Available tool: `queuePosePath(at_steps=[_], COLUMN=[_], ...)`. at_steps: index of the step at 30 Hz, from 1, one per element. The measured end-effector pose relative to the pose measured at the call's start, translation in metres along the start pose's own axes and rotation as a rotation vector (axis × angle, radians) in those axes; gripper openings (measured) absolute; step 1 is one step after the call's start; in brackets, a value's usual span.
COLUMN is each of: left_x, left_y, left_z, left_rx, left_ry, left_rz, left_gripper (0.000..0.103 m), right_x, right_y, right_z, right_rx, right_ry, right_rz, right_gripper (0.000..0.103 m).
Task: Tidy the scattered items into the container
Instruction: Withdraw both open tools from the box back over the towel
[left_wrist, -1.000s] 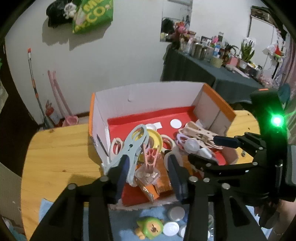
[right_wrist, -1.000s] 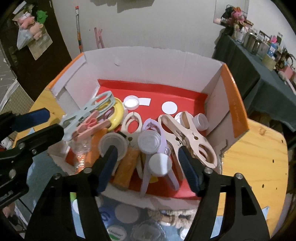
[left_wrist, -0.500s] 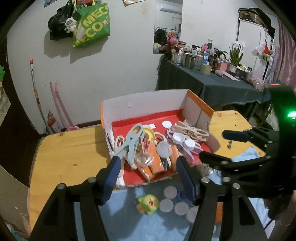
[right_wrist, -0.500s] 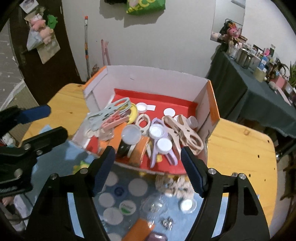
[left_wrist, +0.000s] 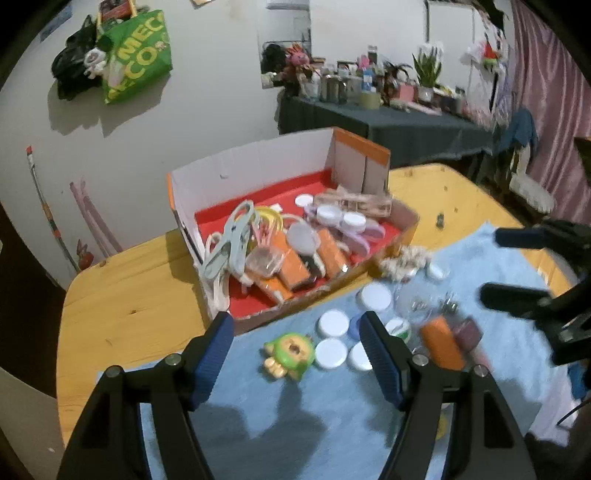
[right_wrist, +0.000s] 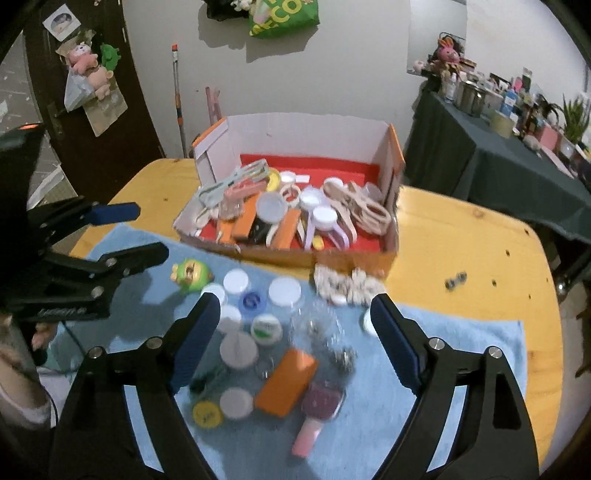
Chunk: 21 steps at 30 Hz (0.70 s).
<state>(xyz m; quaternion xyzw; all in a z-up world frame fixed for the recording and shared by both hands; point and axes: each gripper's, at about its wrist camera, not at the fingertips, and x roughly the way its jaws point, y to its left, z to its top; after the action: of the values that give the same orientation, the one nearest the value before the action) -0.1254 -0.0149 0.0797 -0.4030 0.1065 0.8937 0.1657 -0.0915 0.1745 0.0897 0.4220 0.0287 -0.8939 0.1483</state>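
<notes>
An open cardboard box with a red floor holds clips, caps and orange blocks. On the blue towel in front lie a green toy, several white caps, an orange block, a pink brush and a beaded scrunchie. My left gripper is open above the green toy. My right gripper is open above the caps and orange block.
The round wooden table carries the towel and box. A small metal clip lies on bare wood right of the box. A dark-clothed side table with bottles and plants stands behind, right.
Both grippers have pulled back and up from the box, bringing the towel and scattered items into view. Both stay open and empty.
</notes>
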Motion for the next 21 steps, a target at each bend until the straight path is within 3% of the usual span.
queuePosePath(at_steps=[7,11,21], left_x=[0.012,0.018,0.025], left_y=[0.001,-0.008,-0.036], left_z=[-0.023,-0.037,-0.063], left_rx=[0.018,0.032,0.092], left_ry=[0.043,0.071,0.123], left_rz=[-0.061,-0.141,-0.218], left_gripper=[0.073,0.073,0.073], right_x=[-0.003,0.003,0.014], right_y=[-0.007,-0.004,0.006], right_z=[-0.040,-0.058,-0.091], right_rx=[0.051,0.056,0.055], right_ry=[0.033,0.069,0.123], right_rz=[-0.018,-0.034,-0.033], right_gripper=[0.084,0.084,0.084])
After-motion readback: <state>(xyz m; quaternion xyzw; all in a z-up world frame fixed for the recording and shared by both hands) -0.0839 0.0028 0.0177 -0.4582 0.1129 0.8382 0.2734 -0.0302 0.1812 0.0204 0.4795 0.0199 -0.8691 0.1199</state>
